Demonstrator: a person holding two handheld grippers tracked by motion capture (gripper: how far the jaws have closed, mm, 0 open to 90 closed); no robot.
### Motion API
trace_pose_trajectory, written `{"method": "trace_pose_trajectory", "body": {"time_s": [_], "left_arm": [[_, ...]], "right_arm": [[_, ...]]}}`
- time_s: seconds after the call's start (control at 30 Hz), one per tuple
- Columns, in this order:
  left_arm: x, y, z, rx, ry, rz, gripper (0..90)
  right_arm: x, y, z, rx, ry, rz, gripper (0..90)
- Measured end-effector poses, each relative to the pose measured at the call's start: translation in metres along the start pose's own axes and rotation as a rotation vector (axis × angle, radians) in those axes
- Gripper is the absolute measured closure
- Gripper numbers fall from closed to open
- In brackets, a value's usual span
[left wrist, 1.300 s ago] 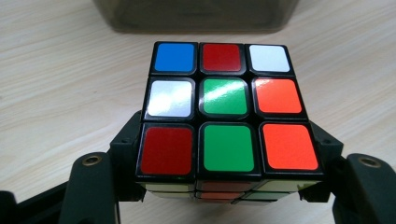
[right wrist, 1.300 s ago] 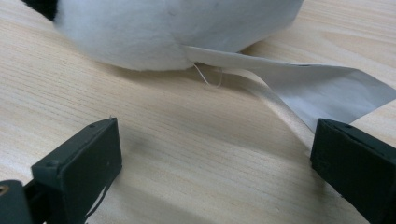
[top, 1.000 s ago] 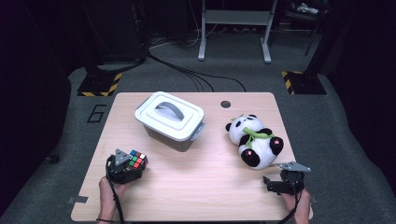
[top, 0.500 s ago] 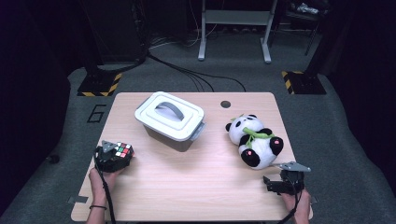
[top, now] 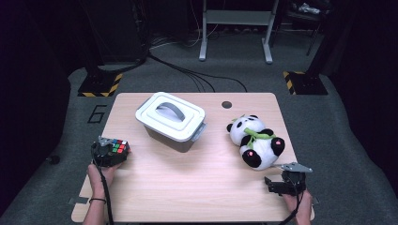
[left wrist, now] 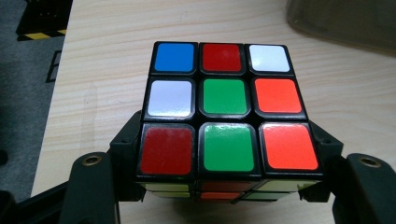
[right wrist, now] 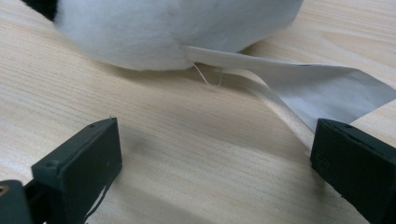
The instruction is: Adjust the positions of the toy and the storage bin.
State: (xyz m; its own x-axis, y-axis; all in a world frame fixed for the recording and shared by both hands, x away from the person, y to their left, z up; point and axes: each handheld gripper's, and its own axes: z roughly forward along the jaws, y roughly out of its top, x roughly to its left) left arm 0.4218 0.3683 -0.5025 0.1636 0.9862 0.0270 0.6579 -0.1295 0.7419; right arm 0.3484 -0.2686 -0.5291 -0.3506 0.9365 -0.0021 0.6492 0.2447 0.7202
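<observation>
High view: pale wood table [top: 187, 187] on grey carpet; left gripper [top: 109, 153] clamps cube [top: 115, 146]; right gripper [top: 274, 185] gapes.

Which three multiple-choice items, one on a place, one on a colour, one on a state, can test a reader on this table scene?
1. Where is the panda toy?
A. in front of the right gripper
B. inside the box
C. on the floor

2. Which colour is the centre sticker on the cube top face?
A. yellow
B. green
C. blue

3. How is the lidded box?
A. open
B. tipped over
C. closed

Key: 1 A, it lies on the table beyond the open jaws. 2 B, green middle square. 3 C, its lid sits on.
</observation>
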Motion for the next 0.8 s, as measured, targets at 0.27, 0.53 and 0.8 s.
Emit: {"method": "trace_pose_trajectory", "body": {"time_s": [0.27, 0.53, 0.8], "left_arm": [[0.006, 0.004, 0.004, 0.002, 0.013, -0.022, 34.0], [0.019, 0.007, 0.003, -0.011, 0.034, -0.049, 34.0], [0.029, 0.003, 0.005, -0.005, 0.04, -0.074, 34.0]], "right_arm": [[0.0, 0.0, 0.0, 0.0, 0.0, 0.0, 1.2], [0.0, 0.0, 0.0, 0.0, 0.0, 0.001, 1.1], [0.0, 0.0, 0.0, 0.0, 0.0, 0.001, 1.2]]}}
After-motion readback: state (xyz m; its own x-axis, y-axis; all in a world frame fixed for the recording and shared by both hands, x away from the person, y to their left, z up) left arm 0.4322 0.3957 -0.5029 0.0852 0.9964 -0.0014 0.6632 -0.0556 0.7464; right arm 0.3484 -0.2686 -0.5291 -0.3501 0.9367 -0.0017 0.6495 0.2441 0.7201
